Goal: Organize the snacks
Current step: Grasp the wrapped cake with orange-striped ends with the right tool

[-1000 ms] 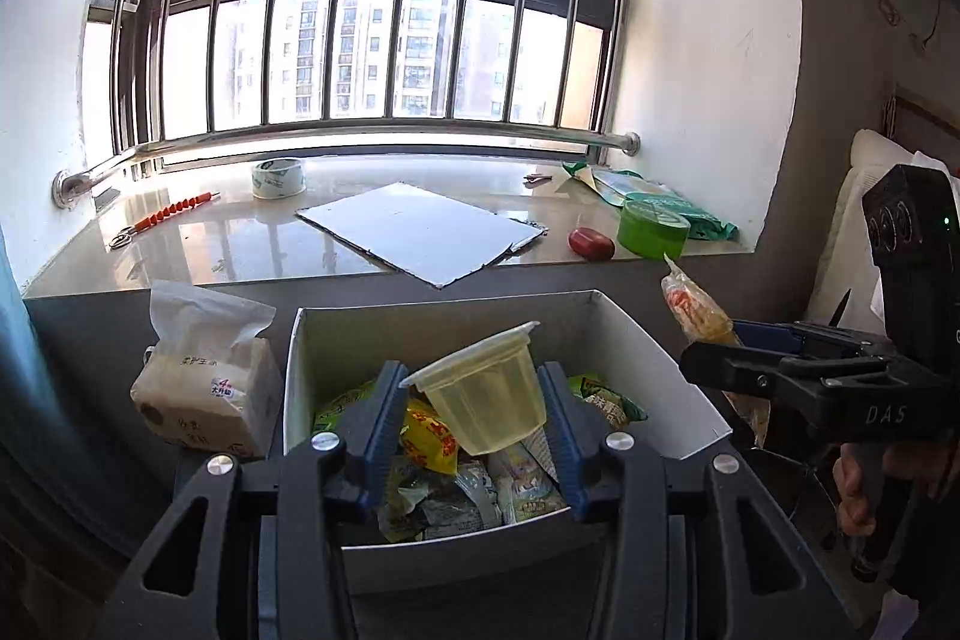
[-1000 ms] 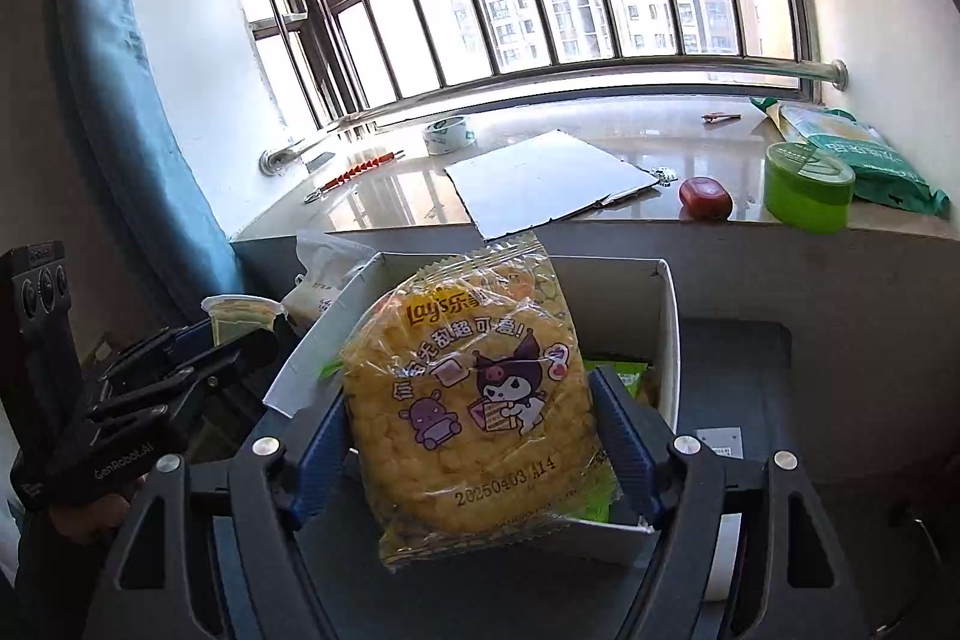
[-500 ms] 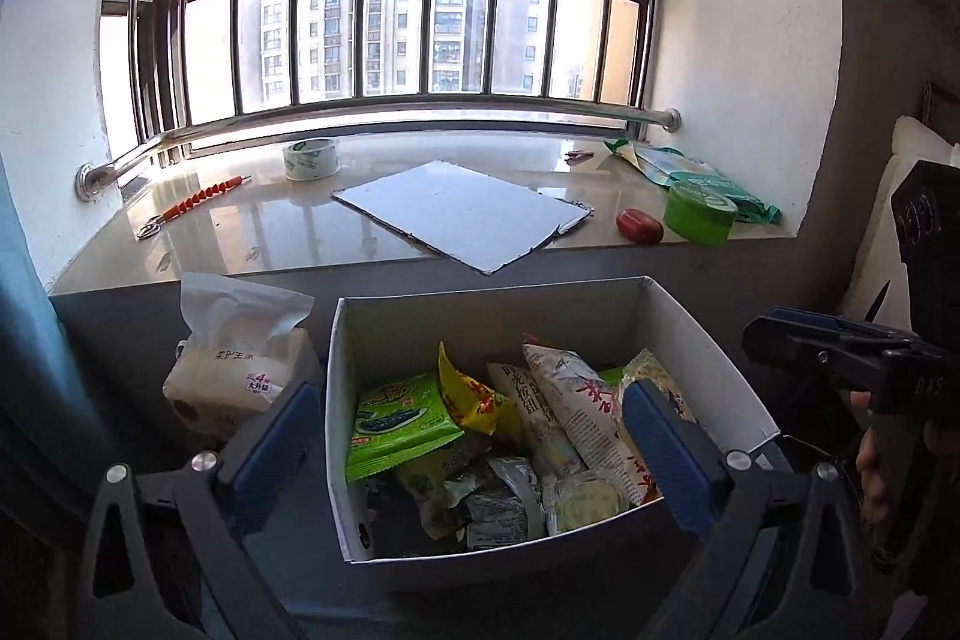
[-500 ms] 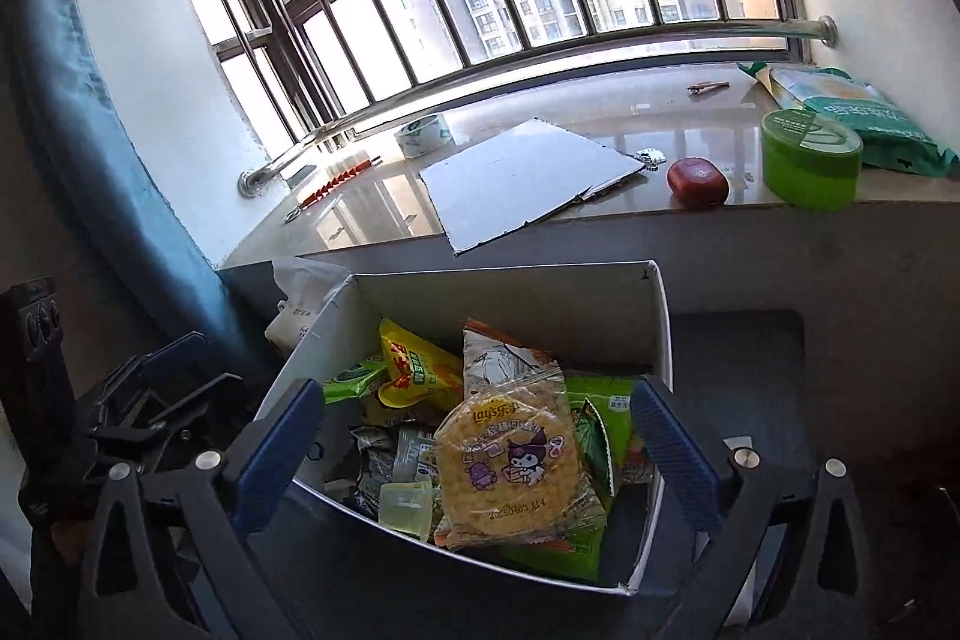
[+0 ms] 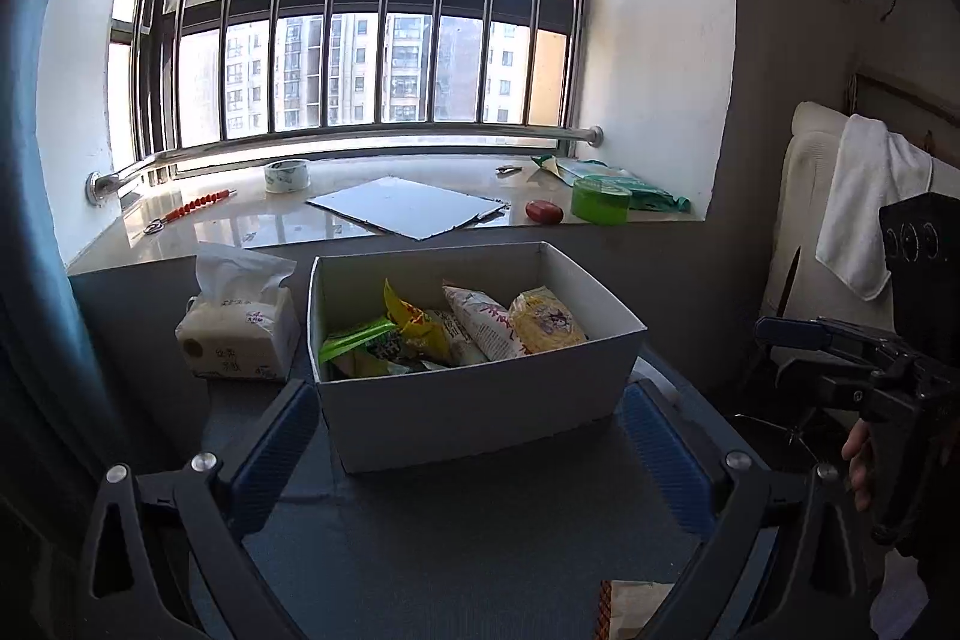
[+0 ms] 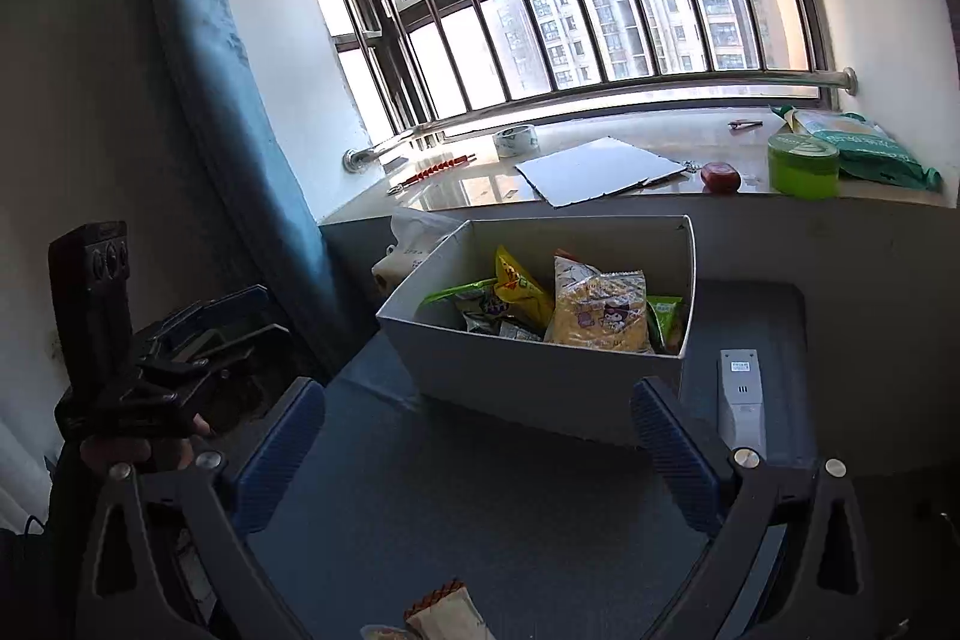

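Note:
A white cardboard box [image 5: 480, 400] stands on the dark table and holds several snack packs, among them a yellow Lay's bag [image 5: 543, 319], also in the right wrist view [image 6: 600, 316]. My left gripper [image 5: 474, 436] is open and empty, pulled back in front of the box. My right gripper [image 6: 480, 436] is open and empty, also back from the box [image 6: 540, 376]. A snack pack [image 6: 444, 613] lies on the table at the bottom edge, below the right gripper, and shows in the left wrist view [image 5: 630, 604]. The jelly cup is not visible.
A tissue pack [image 5: 240, 334] stands left of the box. A white remote [image 6: 742, 400] lies right of it. The windowsill behind carries a flat board [image 5: 408, 207], tape roll [image 5: 287, 175], green tub [image 5: 600, 201] and a red object [image 5: 544, 211]. A white chair [image 5: 840, 220] is at right.
The left gripper let a jelly cup fall into the box and the right one dropped the Lay's bag there. Both opened wide and drew back and down from the box.

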A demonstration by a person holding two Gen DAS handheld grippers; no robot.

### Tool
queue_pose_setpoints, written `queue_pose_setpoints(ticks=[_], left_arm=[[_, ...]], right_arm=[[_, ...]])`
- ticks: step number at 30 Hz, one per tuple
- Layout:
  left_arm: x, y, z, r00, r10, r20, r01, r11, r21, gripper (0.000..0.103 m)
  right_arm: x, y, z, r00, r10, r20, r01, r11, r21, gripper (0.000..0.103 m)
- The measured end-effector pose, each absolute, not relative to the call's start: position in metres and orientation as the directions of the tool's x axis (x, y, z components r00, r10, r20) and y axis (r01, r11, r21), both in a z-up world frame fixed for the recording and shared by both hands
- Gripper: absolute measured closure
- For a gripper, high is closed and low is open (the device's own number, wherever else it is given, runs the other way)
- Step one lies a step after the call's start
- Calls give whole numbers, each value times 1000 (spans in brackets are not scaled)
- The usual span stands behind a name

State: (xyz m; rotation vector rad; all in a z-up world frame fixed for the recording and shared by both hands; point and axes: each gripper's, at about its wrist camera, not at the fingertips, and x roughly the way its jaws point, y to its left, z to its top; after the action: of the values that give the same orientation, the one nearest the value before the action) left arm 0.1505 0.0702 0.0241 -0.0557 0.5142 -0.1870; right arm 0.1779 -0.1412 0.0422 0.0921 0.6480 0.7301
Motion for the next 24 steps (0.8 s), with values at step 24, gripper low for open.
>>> queue_pose_setpoints(ticks=[24], left_arm=[[46,42,-77,738,-278,-615,221,960,-169,0]], right_arm=[[98,-114,-112,427,426,-798,-697,717,11,0]])
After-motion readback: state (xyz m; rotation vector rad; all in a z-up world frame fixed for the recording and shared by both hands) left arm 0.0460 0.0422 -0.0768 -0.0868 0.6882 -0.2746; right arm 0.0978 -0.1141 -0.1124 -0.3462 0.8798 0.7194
